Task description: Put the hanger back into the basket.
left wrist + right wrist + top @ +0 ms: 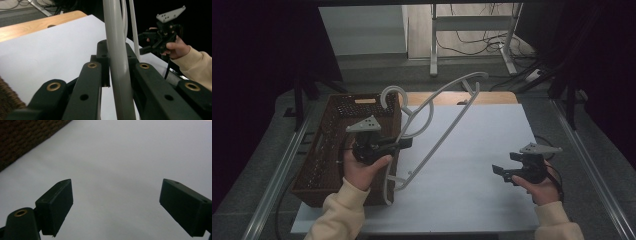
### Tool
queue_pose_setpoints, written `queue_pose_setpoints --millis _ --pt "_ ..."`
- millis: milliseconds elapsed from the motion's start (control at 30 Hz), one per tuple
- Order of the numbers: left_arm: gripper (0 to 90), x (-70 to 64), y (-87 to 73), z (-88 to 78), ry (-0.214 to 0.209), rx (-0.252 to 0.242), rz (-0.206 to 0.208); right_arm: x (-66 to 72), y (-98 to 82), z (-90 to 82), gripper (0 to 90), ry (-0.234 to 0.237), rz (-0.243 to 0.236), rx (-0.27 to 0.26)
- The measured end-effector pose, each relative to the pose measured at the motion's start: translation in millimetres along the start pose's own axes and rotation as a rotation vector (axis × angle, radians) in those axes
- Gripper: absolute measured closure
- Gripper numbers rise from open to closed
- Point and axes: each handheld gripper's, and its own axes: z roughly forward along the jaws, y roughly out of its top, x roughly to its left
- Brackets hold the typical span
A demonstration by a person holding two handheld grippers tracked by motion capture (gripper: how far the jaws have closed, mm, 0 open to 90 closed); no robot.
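Left tongs [113,75] clenched around grey hanger [439,135] beside basket [327,150]; right tongs [120,207] released, well apart.

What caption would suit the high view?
Left gripper clamps a grey hanger beside a brown basket; right gripper hovers open.

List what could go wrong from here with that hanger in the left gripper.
1. The left gripper pinches the grey hanger on one thin bar near its lower end; most of it stands tilted above the white table, so it may pivot or slip in the jaws.
2. The hanger's hook sits by the brown basket rim and may snag there.
3. The right gripper is open and apart, giving no support.
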Motion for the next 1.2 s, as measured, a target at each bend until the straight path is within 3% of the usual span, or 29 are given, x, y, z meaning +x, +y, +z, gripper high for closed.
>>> queue_pose_setpoints --millis 367,667,900,1000,1200 --pt "81.6 9.8 5.2 -23.8 0.038 -0.049 0.004 1.5 0.2 2.2 11.8 0.015 -0.016 0.031" --pt "81.8 27.6 5.7 -49.5 0.076 -0.091 -0.014 1.8 -0.7 3.9 12.0 0.017 -0.015 0.052" --pt "81.9 37.3 4.9 -64.4 0.098 -0.097 -0.035 2.5 -0.8 5.1 12.2 0.028 -0.01 0.065" --pt "81.9 40.1 4.1 -76.4 0.123 -0.089 -0.015 1.4 -1.1 4.6 12.3 0.032 -0.013 0.065" --pt "82.0 55.5 0.9 -97.9 0.168 -0.085 -0.022 2.2 -0.3 4.5 12.2 0.029 -0.012 0.067"
